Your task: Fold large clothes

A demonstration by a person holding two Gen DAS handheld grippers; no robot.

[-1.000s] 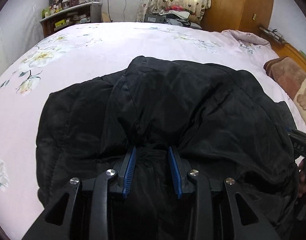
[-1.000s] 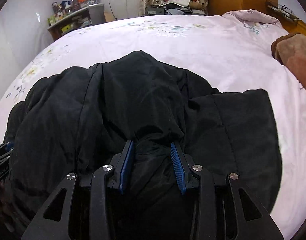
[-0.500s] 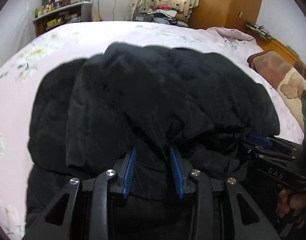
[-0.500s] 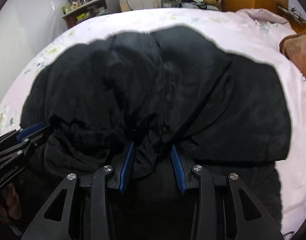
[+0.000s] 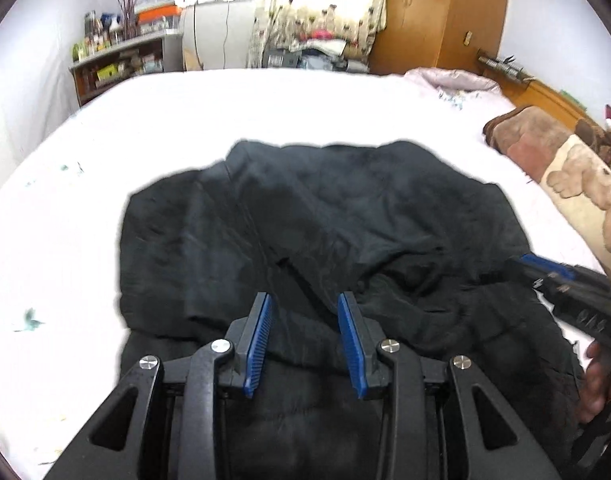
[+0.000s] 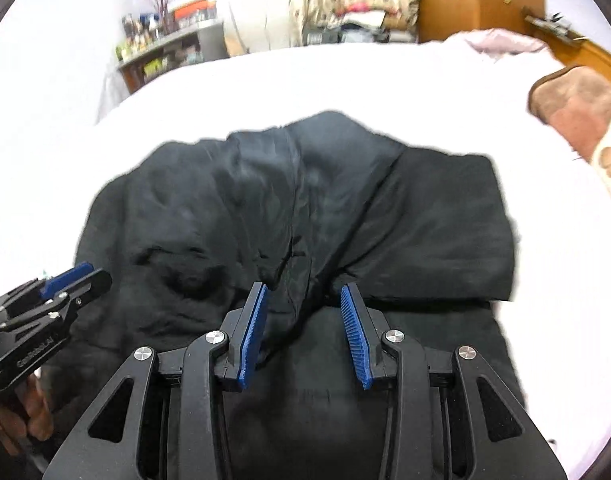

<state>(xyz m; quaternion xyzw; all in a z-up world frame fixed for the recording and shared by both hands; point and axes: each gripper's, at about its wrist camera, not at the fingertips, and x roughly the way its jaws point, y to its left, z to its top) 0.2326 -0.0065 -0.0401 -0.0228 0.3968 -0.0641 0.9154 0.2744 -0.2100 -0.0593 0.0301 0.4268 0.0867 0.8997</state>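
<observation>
Across the middle of both views, a black jacket (image 5: pixel 329 232) lies folded over itself on the pale bedsheet (image 5: pixel 105 152). At the bottom centre of its frame the left gripper (image 5: pixel 304 338) stands with fingers apart, a fold of fabric between them (whether pinched, I cannot tell). Likewise the right gripper (image 6: pixel 303 332), fingers spread around a ridge of jacket. A brown blanket (image 5: pixel 553 160) sits at the right edge.

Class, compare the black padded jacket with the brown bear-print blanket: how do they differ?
The black padded jacket is plain; the brown bear-print blanket is patterned. The jacket lies mid-bed, doubled over; the blanket sits at the right edge. Both rest on the pale bedsheet.
</observation>
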